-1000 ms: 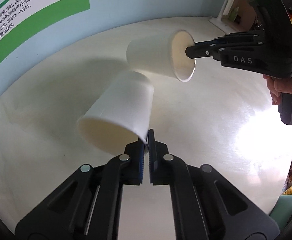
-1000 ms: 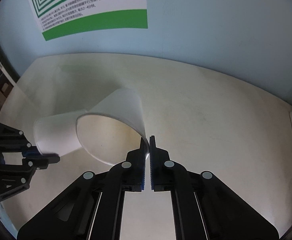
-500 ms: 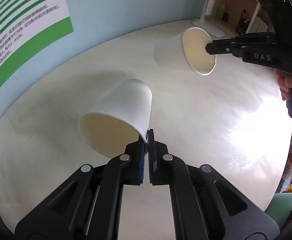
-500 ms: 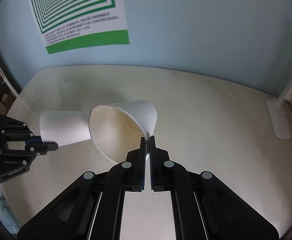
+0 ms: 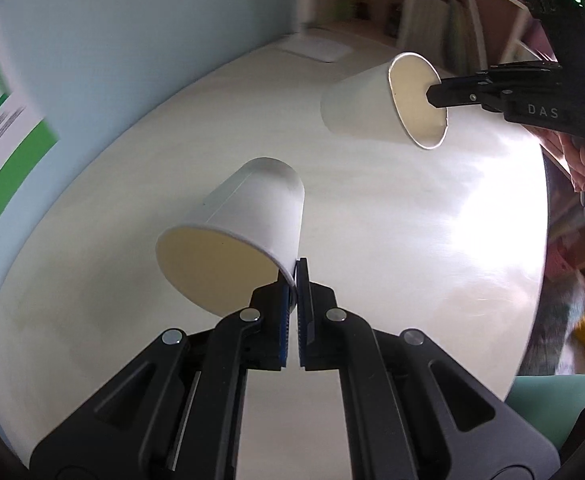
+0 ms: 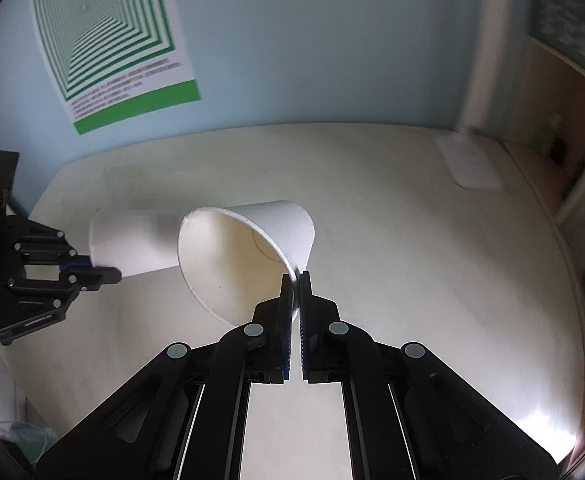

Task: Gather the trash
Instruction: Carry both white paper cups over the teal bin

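My left gripper [image 5: 294, 280] is shut on the rim of a white paper cup [image 5: 248, 224] and holds it tilted above the table, mouth toward the camera. My right gripper [image 6: 295, 284] is shut on the rim of a second white paper cup [image 6: 260, 248], also lifted and tilted. In the left wrist view the right gripper [image 5: 436, 94] and its cup [image 5: 376, 100] are at the upper right. In the right wrist view the left gripper [image 6: 104, 274] and its cup [image 6: 132, 246] are at the left. The two cups are apart.
The cream table [image 5: 392, 240] runs below both cups, with glare at its right side. A white lamp base [image 6: 468, 160] stands at the table's far right corner. A green striped poster [image 6: 108, 40] hangs on the blue wall. Shelves [image 5: 452, 8] stand beyond the table.
Both grippers have swung to the right with their cups. The two cups have moved apart. The shelves and lamp base have come into view.
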A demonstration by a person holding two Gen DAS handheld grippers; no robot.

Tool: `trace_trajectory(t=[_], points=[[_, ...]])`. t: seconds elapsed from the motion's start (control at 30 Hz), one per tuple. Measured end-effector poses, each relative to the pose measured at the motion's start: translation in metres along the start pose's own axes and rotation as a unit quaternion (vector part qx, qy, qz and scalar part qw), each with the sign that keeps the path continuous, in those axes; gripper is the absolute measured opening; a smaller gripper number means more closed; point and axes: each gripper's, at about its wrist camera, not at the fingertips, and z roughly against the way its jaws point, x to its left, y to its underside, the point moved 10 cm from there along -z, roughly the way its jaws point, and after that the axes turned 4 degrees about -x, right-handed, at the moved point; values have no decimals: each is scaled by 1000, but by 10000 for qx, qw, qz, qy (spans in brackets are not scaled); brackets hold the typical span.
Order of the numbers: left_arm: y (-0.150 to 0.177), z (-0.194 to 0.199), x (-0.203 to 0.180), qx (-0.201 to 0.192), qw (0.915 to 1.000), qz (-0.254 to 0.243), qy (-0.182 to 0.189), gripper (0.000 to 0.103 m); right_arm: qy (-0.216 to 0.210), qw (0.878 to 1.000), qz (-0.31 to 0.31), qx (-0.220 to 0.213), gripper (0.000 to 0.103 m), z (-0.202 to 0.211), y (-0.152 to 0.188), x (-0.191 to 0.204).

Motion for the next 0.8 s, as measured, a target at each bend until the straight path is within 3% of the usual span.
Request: trace_trajectory(t=[0.2, 0.37, 0.57, 0.8], points=[[-18, -10, -79, -20, 9962, -702, 506, 1, 511, 9966, -642, -58, 4, 63, 63, -51], [-20, -11, -161, -11, 9855, -1373, 1000, 1, 958, 9849, -1434, -164, 4, 127, 130, -94], [-13, -5, -285, -35, 9589, -2335, 1613, 1, 1538, 9585, -2385, -256, 4, 217, 234, -136], [28, 4, -430, 175, 9203, -3149, 2314, 1, 1994, 9227, -3293, -188, 4, 307, 356, -159]])
